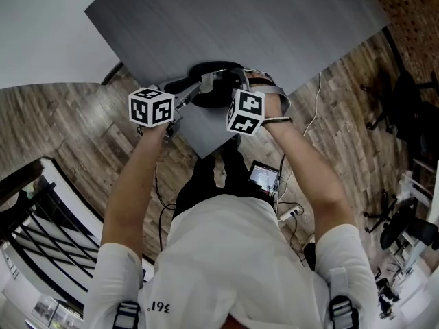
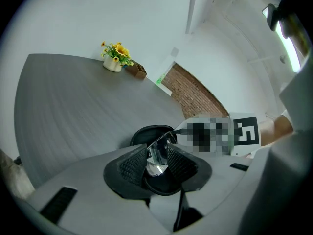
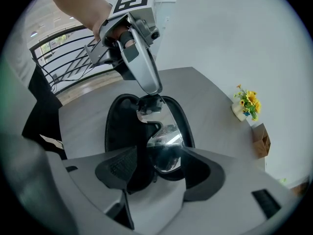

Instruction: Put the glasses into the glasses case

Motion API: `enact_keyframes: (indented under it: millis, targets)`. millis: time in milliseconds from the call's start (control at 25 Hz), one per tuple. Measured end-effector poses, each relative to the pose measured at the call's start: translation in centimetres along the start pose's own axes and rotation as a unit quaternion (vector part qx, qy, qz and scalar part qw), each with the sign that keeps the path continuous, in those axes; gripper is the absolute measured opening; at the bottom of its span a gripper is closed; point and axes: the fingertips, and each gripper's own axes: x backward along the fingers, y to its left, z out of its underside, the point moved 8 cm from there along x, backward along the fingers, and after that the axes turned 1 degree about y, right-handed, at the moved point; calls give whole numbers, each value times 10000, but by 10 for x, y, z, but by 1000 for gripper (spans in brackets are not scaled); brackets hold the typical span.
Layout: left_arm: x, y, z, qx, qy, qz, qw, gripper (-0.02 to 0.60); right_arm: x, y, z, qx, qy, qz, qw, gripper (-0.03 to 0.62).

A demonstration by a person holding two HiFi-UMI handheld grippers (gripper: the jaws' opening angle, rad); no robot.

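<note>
A black glasses case point(image 1: 214, 68) lies open near the front corner of the grey table point(image 1: 274, 19). Both grippers hang over it, close together. My left gripper point(image 2: 157, 164) is shut on a clear lens of the glasses point(image 2: 157, 158), with the case point(image 2: 146, 132) just beyond it. In the right gripper view the glasses point(image 3: 166, 146) sit over the open case point(image 3: 120, 126). My right gripper point(image 3: 159, 168) grips their near lens, and the left gripper point(image 3: 146, 104) holds their far end. In the head view the marker cubes hide most of the left gripper point(image 1: 204, 84) and the right gripper point(image 1: 236, 81).
A small pot of yellow flowers point(image 2: 113, 62) and a little brown box point(image 2: 137, 71) stand at the table's far edge, well away from the case. Wooden floor point(image 1: 82, 136) lies below the table's near corner. A black railing point(image 3: 63, 58) runs beyond the table.
</note>
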Motion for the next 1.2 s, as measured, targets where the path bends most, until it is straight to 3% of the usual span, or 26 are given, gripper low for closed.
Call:
enact_keyframes:
  millis: [400, 640, 880, 1200]
  targets:
    - [5, 5, 12, 200, 187, -124, 9995, 138, 2, -8, 8, -211, -19, 155, 9997, 288]
    - [0, 8, 13, 320, 359, -121, 9988, 138, 2, -16, 25, -1007, 118, -101, 9948, 288]
    - [-1, 9, 10, 356, 333, -109, 9988, 138, 2, -21, 23, -1873, -128, -535, 9808, 288]
    - [0, 8, 4, 245, 170, -144, 9995, 139, 5, -20, 24, -2302, -412, -759, 9693, 288]
